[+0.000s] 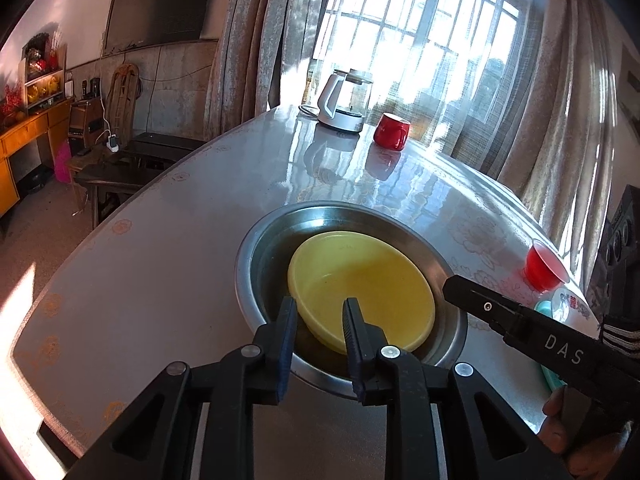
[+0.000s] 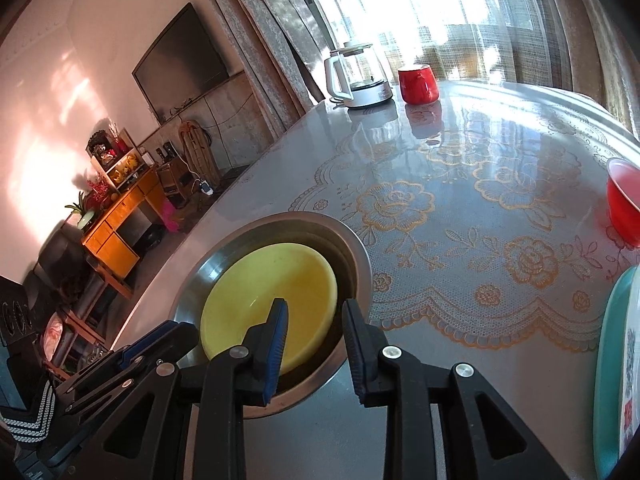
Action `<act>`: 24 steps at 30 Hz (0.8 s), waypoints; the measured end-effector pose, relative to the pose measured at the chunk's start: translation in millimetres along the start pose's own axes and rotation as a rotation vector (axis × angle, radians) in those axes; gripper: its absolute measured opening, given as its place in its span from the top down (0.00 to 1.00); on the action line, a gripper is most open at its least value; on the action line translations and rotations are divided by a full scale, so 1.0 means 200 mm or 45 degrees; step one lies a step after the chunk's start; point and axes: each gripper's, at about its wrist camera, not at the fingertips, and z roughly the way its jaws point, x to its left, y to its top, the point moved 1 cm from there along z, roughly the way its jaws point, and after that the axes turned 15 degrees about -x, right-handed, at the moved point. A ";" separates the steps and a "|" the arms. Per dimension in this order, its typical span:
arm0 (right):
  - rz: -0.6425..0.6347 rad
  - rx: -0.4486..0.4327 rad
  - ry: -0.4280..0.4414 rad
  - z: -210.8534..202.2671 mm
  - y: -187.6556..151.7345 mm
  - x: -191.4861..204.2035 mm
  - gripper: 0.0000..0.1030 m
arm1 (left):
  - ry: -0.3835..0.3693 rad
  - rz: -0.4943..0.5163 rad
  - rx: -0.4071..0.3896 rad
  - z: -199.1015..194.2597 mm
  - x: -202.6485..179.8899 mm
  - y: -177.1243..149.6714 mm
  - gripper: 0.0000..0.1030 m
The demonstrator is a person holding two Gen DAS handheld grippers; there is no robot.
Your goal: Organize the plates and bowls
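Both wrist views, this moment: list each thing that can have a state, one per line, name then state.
yellow bowl: upright, empty, nested in the steel basin
steel basin: upright on the table
left gripper: jaws apart, straddling the yellow bowl's near rim
right gripper: jaws apart, astride the near rims, not pressing
red mug: upright
glass kettle: upright, lid on
red bowl: upright

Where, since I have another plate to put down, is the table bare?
Bare: the wide stretch from the basin to the kettle and mug, and the lace middle between basin and red bowl. Crowded: near right, by the teal plate.
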 end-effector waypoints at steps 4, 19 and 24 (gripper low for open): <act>0.043 -0.015 0.006 -0.05 -0.01 -0.04 0.71 | -0.021 0.048 -0.022 -0.04 -0.06 0.00 0.73; 0.088 -0.090 -0.119 -0.32 -0.01 -0.24 0.64 | -0.141 0.226 -0.051 -0.14 -0.34 -0.05 0.70; 0.152 -0.124 -0.185 -0.43 -0.01 -0.37 0.64 | -0.189 0.281 -0.046 -0.15 -0.45 -0.08 0.70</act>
